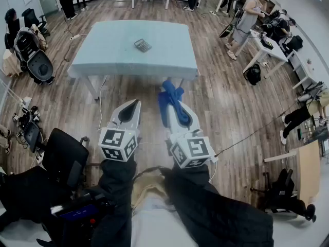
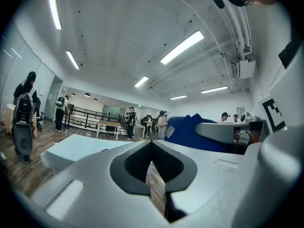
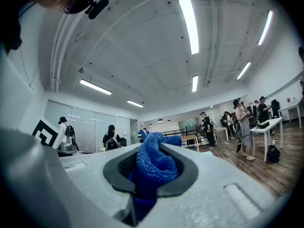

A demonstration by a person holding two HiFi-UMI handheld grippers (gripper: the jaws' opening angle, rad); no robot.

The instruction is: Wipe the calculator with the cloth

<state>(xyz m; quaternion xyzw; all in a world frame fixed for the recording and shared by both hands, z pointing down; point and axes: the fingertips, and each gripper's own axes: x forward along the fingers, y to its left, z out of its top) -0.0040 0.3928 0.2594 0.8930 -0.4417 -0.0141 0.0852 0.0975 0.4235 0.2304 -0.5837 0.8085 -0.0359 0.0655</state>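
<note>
Right hand-held gripper (image 1: 175, 109) was pinching the blue cloth (image 3: 153, 160). The wad filled the gap between its jaws and a tail stuck out past the tips. Looks like a carry grip: enough cloth was exposed ahead of the tips to serve as the wiping face.

Left hand-held gripper (image 2: 152, 144) was pressed together at the tips with nothing in it, only floor showing through the cut-out behind them. It was probably being kept free to steady the calculator during the wipe.

Calculator (image 1: 143, 45) lay well ahead of both hand-held grippers, on the pale desk (image 1: 113, 50), alone and tilted a bit. No contact yet; judged as the approach stage, wiping not started.

Only open wood floor (image 1: 216, 102) lay between the hand-held grippers and the desk. A cable (image 1: 257, 133) crossed the floor out to the right of the right hand-held gripper. A black chair (image 1: 61, 156) sat close on the left of the left one. People (image 1: 247, 19) and a side table (image 1: 267, 50) were far off ahead-right, out of the path.
</note>
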